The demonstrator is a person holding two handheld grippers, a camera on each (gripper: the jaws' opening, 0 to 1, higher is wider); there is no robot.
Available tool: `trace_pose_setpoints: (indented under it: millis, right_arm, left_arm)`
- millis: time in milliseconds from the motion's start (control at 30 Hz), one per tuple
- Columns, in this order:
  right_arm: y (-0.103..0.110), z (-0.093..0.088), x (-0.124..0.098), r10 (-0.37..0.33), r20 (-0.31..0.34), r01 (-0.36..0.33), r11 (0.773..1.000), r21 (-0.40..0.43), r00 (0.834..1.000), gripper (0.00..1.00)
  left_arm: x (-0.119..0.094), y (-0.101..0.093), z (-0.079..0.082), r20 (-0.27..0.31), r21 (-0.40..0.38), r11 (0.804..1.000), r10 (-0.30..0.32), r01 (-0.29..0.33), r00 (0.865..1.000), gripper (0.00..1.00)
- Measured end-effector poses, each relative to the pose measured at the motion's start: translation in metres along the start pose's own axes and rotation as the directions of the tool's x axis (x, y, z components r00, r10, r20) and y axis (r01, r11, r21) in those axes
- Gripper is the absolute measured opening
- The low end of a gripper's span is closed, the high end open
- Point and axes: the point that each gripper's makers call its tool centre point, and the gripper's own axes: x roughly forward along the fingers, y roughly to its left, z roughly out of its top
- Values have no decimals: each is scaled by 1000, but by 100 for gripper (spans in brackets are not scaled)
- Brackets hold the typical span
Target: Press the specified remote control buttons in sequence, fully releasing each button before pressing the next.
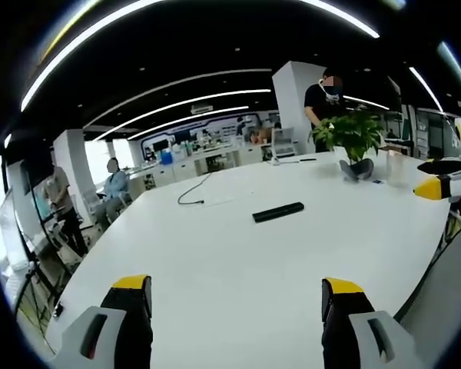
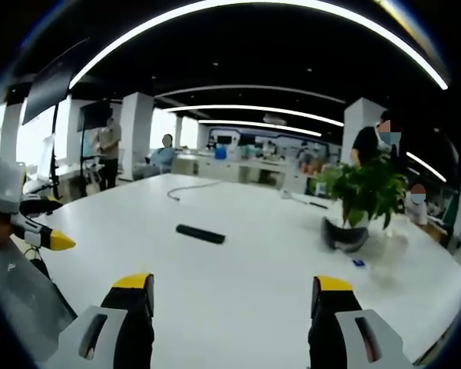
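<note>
Remote [image 1: 278, 212] flat on white table [image 1: 215, 261], both grippers released above near edge.
Potted plant [image 2: 363, 201] far right; remote's long axis running left-right; left gripper [image 1: 237, 296] and right gripper [image 2: 236, 294] gaping, holding nothing.

Both views look from low over the white table [image 1: 238, 254], far from the black remote [image 1: 278, 212]. The left gripper view looks from its left, the right from its right. They share the plant [image 2: 365, 192].

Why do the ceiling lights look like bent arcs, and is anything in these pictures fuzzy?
Left gripper view: the fisheye lens bends the ceiling lights into arcs; the remote is fairly sharp. Right gripper view: the same bending; the potted plant looks smeared, and the white table shows only soft shadows.
</note>
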Motion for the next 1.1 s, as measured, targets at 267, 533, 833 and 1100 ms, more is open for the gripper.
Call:
trace_pose_setpoints:
  millis: [267,533,833,1100]
  right_arm:
    - [-2,0,0,-5,2,5,1000,5,1000,83]
    - [-1,0,0,-1,3,1,1000,4,1000,82]
    - [-1,1,-1,0,10,0,1000,13,1000,82]
    - [-2,2,-1,4,12,-5,1000,27,1000,81]
  left_arm:
    - [0,2,1,5,1,1000,11,-11,1000,95]
    - [-1,2,1,5,4,1000,13,-13,1000,95]
    - [-2,8,6,27,-21,999,31,-31,999,95]
    - [-3,4,23,12,-6,1000,-26,26,1000,88]
